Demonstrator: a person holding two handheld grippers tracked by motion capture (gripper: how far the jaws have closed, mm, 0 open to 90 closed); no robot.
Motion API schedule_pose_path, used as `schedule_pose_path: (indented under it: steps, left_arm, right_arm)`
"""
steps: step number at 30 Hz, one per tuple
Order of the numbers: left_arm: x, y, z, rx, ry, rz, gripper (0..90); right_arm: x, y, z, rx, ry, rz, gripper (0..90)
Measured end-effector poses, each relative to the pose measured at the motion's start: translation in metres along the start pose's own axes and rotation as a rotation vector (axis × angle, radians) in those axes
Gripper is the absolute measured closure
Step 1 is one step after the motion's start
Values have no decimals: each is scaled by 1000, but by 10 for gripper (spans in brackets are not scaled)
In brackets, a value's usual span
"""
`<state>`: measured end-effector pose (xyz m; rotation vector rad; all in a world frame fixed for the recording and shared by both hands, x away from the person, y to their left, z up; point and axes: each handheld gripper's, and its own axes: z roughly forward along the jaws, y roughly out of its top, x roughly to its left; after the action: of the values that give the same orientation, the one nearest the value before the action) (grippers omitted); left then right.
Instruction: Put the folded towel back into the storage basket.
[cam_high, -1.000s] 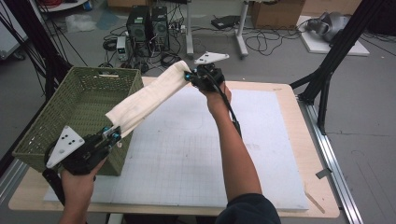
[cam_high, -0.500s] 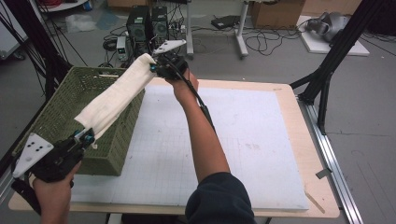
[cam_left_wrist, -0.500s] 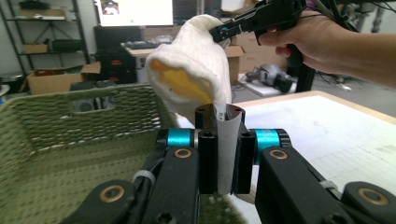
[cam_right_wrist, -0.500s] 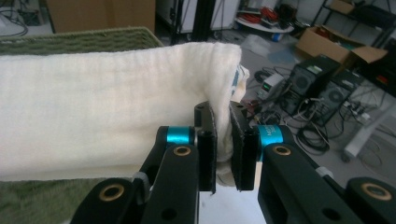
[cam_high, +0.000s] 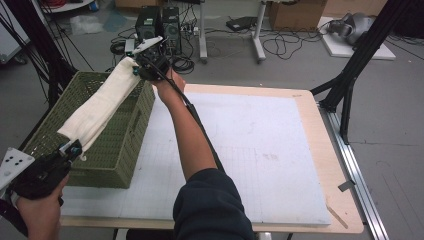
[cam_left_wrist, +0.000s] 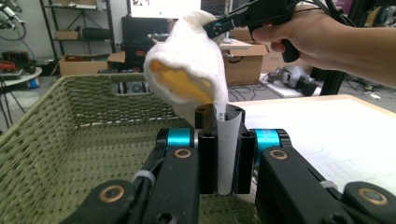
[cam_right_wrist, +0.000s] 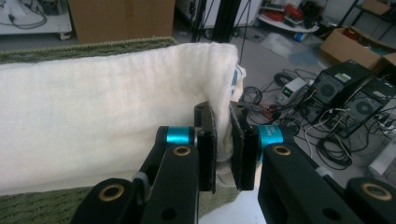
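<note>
1. The cream towel (cam_high: 102, 102) has shifted left since the earlier frame, now stretched above the green basket (cam_high: 120, 150).
2. The left hand-held gripper (cam_high: 75, 149) clamps its near end.
3. The right hand-held gripper (cam_high: 136, 70) pinches its far end.

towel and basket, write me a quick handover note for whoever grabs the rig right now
Left gripper: shut on the near end of the cream towel, low at the basket's near corner.
Right gripper: shut on the far end of the towel, raised over the basket's far corner.
Towel: folded into a long strip, stretched between both grippers, hanging in the air above the green woven basket, not yet inside. The basket sits at the left edge of the white mat.
Done: towel folded, lifted and brought over the basket.
Left: probably lower both ends into the basket, open both jaws, pull clear.
</note>
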<state>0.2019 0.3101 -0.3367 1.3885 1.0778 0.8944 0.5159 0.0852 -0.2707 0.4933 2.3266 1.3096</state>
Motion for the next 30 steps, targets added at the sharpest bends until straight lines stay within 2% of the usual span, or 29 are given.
schedule_pose_path:
  steps: [7, 10, 11, 12, 13, 14, 16, 19, 22, 27, 29, 30]
  left_arm:
    - [8, -1, -4, 32, 38, -3, 838]
    - [13, -2, -5, 57, 56, -27, 821]
    - [15, -2, -4, 70, 71, -41, 768]
    - [17, -3, -3, 80, 98, -55, 657]
    - [19, -3, -2, 80, 121, -78, 500]
    - [20, -3, -3, 75, 125, -99, 414]
    - [22, -3, -4, 65, 134, -103, 371]
    - [21, -2, -3, 52, 131, -114, 340]
    - [19, -3, 0, 49, 114, -118, 326]
    - [13, -1, 6, 32, 71, -130, 257]
    - [10, -1, 9, 42, 49, -143, 229]
    - [8, 0, 11, 54, 40, -155, 215]
  right_arm:
    - [10, 11, 25, 9, 22, 3, 827]
    - [16, 16, 36, 20, 31, -10, 820]
    - [19, 18, 38, 18, 25, -13, 796]
    - [21, 19, 41, 10, 12, -14, 738]
    - [23, 19, 43, 9, 0, -13, 649]
    - [24, 19, 45, 7, -5, -9, 610]
    - [27, 17, 46, 20, -6, -21, 575]
    - [26, 15, 42, 30, -10, -37, 557]
    - [20, 14, 32, 17, 6, -10, 536]
    - [8, 6, 10, 19, 34, 17, 446]
    - [3, -1, -1, 4, 65, 57, 382]
    - [1, -5, -5, 2, 93, 93, 327]
